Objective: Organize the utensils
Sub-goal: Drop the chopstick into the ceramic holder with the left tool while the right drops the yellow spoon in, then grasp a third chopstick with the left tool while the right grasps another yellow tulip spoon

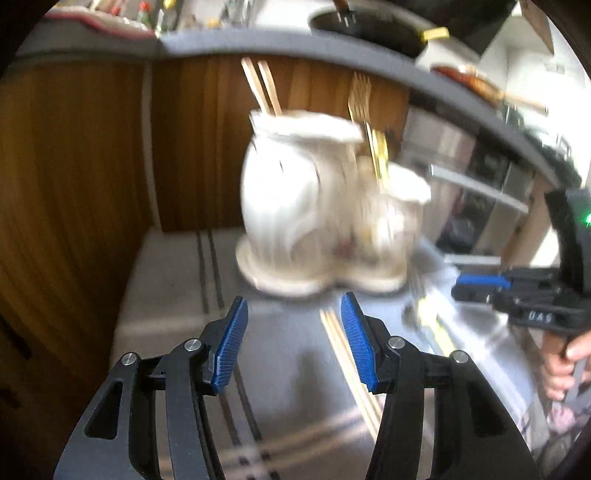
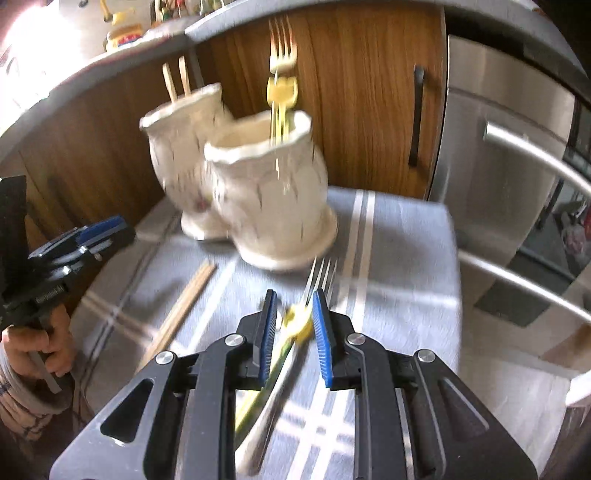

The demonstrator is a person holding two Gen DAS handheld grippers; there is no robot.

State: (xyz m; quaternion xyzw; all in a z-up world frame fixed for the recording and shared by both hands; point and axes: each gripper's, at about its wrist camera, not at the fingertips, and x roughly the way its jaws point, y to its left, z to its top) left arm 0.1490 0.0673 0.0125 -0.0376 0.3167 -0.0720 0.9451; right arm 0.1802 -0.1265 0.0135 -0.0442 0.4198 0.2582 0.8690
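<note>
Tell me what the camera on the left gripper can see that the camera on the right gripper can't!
Only the left wrist view shows a dark pan up on the counter and the left gripper with its blue pads apart, nothing between them.

Only the right wrist view shows the fork on the cloth between the right gripper pads, and a black cabinet handle.

Both show two white holders, one with chopsticks standing in it and one with a fork, loose chopsticks on the striped cloth, and wooden cabinets.

Left hand-held gripper [image 1: 291, 310] jaws apart, empty; right hand-held gripper [image 2: 293, 308] jaws narrow, both angled down.
</note>
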